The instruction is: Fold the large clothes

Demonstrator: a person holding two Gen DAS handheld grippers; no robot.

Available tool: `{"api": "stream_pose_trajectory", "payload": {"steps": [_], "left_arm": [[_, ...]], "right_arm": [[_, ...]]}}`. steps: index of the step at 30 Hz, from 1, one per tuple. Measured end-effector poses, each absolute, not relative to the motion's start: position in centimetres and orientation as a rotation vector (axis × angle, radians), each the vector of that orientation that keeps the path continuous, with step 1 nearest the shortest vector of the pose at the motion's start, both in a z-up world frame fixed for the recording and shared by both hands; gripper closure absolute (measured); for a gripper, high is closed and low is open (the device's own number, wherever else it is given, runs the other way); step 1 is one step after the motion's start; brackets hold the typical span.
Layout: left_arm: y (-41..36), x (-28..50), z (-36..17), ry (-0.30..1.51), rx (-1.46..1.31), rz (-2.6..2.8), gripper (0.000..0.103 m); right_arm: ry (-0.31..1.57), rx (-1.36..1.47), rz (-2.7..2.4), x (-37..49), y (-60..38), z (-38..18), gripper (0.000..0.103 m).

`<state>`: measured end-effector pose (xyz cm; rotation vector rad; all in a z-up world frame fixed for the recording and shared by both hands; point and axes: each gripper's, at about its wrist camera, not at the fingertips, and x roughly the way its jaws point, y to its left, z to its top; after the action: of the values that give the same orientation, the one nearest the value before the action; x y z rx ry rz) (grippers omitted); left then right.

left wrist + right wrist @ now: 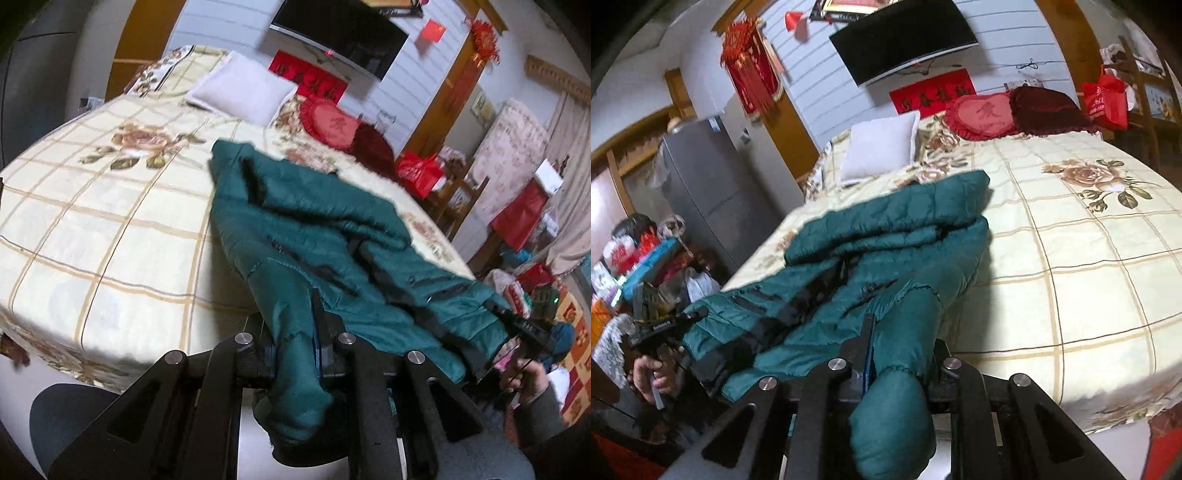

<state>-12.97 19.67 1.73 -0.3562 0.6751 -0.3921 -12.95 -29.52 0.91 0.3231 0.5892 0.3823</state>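
Left gripper clamped on a bunched fold of the green puffer jacket at its near edge; right gripper likewise pinched shut on another near corner of the same jacket — both jaws narrow, fabric squeezed between them. Jacket lies crumpled on the bed, near its foot, on the checked floral bedspread, the far part rumpled toward the white pillow. Judgement: quilted, padded shell, soft and bulky, probably light; smooth surface likely slippery, so a thin pinch may creep out. Best holds look like seams, hem or cuff edges — stitched, thicker, less slide. Limp body will sag between the two grips.
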Motion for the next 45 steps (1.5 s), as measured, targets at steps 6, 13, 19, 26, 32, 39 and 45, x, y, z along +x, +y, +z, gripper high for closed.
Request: {"api": "stream_pose_trajectory", "payload": {"steps": [6,13,19,26,32,39,45], "left_arm": [[21.1,-12.7,4.4,0.578,-0.447,-0.391,0.091],[21.7,-10.4,5.0,0.524,-0.485,-0.346,0.091],[19.9,-7.1,6.1,0.477,-0.353,-0.32,0.091],[18.0,-0.8,3.3,0.698,-0.227,-0.2,0.091],[14.5,1.1,-0.1,0.77,-0.017,-0.062,0.09],[13.4,2.1,-3.1,0.786,0.03,0.001,0.09],[13.4,2.5,-3.4,0.781,0.009,0.008,0.09]], "right_arm": [[0.481,0.397,0.414,-13.2,-30.8,2.5,0.088],[0.395,0.489,0.38,-12.2,-31.5,2.9,0.088],[0.376,0.443,0.275,-9.7,-30.7,3.6,0.088],[0.503,0.313,0.183,-3.7,-29.2,2.8,0.088],[0.565,0.19,0.164,-0.1,-27.8,1.3,0.088],[0.69,0.209,0.133,2.6,-27.6,-1.9,0.088],[0.721,0.217,0.098,3.5,-27.5,-2.7,0.088]]}}
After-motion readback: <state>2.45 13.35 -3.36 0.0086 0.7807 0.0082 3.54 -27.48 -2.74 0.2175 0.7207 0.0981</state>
